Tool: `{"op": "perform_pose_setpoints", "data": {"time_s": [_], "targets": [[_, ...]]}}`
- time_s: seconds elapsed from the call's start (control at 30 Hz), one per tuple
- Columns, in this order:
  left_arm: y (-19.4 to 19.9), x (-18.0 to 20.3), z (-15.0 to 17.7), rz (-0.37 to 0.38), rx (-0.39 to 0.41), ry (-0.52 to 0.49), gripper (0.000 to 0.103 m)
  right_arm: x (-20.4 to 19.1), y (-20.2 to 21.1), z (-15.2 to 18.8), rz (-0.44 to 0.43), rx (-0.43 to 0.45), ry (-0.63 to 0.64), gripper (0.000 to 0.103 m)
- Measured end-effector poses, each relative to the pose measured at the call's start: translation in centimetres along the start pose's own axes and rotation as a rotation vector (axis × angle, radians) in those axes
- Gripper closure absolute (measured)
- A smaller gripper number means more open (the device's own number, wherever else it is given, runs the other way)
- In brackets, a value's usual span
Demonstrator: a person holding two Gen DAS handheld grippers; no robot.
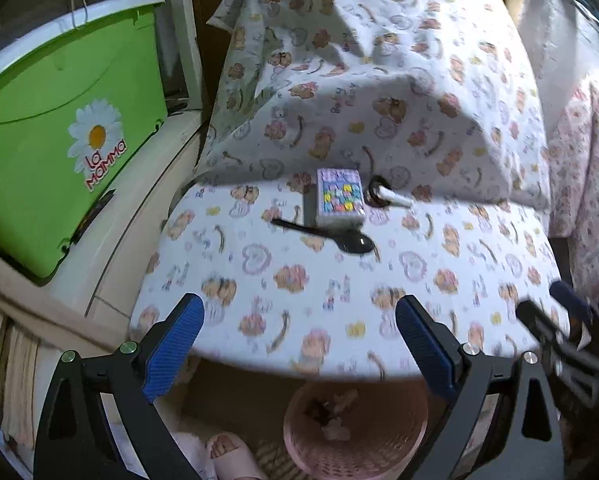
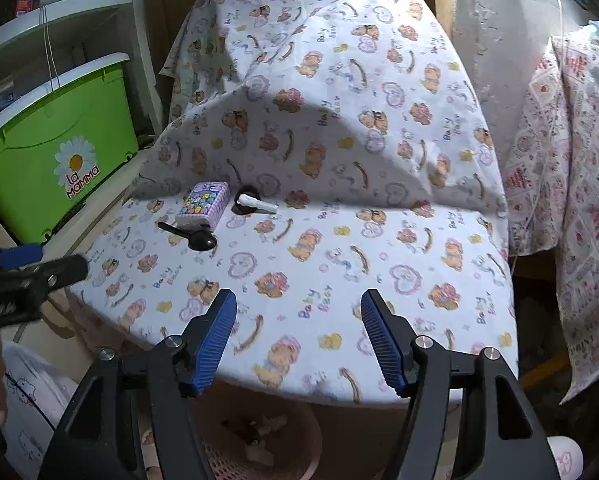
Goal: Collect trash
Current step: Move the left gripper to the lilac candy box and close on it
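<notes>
Left gripper [image 1: 299, 344]: two matte black angular arms with triangular cut-outs, jaws lined with ribbed blue rubber pads [image 1: 175, 344], round silver screws [image 1: 128, 346] at the pivots. Right gripper [image 2: 298, 338]: same build, black frame, ribbed blue pads [image 2: 215, 344], silver screw heads [image 2: 174, 341] on each arm. The person wears pale pink open-toe slippers [image 1: 229, 456] and white fabric printed with small cartoon cat outlines [image 2: 27, 392]. A second pink slipper toe [image 2: 565, 458] shows at lower right of the right wrist view.
</notes>
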State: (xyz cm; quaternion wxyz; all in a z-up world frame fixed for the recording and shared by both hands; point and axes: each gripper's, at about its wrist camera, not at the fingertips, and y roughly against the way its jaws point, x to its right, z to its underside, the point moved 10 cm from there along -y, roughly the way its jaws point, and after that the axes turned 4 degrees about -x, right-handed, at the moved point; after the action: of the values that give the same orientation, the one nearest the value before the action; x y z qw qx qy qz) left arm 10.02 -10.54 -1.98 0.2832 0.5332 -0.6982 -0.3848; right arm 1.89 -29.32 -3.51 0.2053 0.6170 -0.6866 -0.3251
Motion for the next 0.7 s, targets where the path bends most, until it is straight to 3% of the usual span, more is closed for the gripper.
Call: {"op": "perform_pose_setpoints", "data": {"time_s": [0.17,0.33,0.4,0.5,0.7], "targets": [[-3.2,0.6,-3.2,0.051,-0.058,0.036,0.008,0.0,-1.1,-0.8,0.017,-0.001,0.036,0.032],[-8.1,2.8,-7.4,0.039,-0.221,-0.017,0.008,0.5,-3.3,-0.7,0.044,-0.058,0.044,0.032],[-9.0,3.3,-8.4,0.029,-0.233,-0.028,0.008,0.7,-4.0,-0.8,0.039,-0.075,0.041,0.032],[-10.2,3.7,-9.2,0.009,-0.251,-0.032,0.008,0.9,-4.3,-1.0,0.041,-0.072,0.048,0.032],[-12.6,4.3,-9.1,0.043,-0.322,0.018,0.011,1.9,-5.6,-0.9,0.043,-0.091,0.04,0.032]]}}
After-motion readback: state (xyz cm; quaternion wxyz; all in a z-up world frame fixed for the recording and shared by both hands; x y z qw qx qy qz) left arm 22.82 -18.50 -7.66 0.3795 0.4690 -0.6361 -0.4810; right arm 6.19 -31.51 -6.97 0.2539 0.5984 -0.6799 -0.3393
